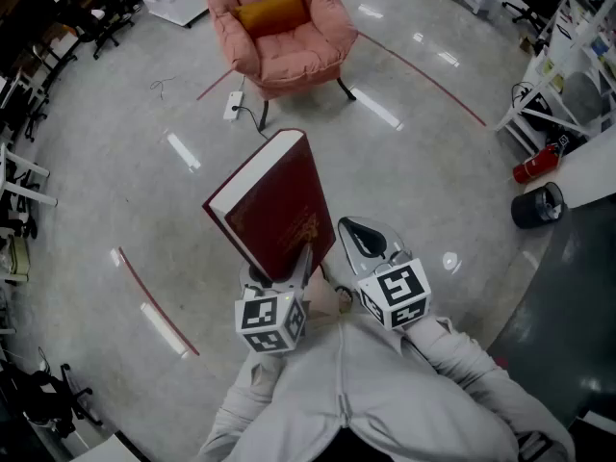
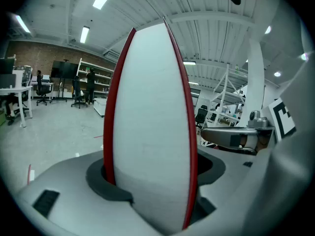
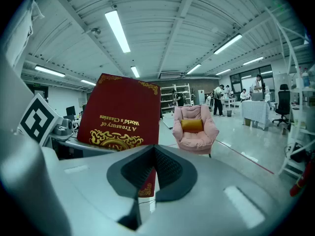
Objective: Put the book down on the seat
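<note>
A thick red hardback book [image 1: 274, 205] with gold print on its cover stands upright over the floor. My left gripper [image 1: 279, 275] is shut on its lower edge. In the left gripper view the white page edge of the book [image 2: 150, 132] fills the space between the jaws of the left gripper [image 2: 150, 181]. My right gripper [image 1: 361, 239] hangs just right of the book, jaws shut and holding nothing. From the right gripper [image 3: 154, 151] I see the book's cover [image 3: 120, 114] to the left. The pink armchair [image 1: 284, 32] with an orange cushion [image 1: 272, 12] stands a few steps ahead, and the armchair [image 3: 194, 129] shows in that view too.
A power strip with a cable [image 1: 234, 106] lies on the floor left of the chair's legs. A red fire extinguisher [image 1: 536, 162], a black bin [image 1: 537, 205] and a white rack [image 1: 568, 75] are at the right. Office chairs [image 1: 96, 12] line the far left. Red lines cross the floor.
</note>
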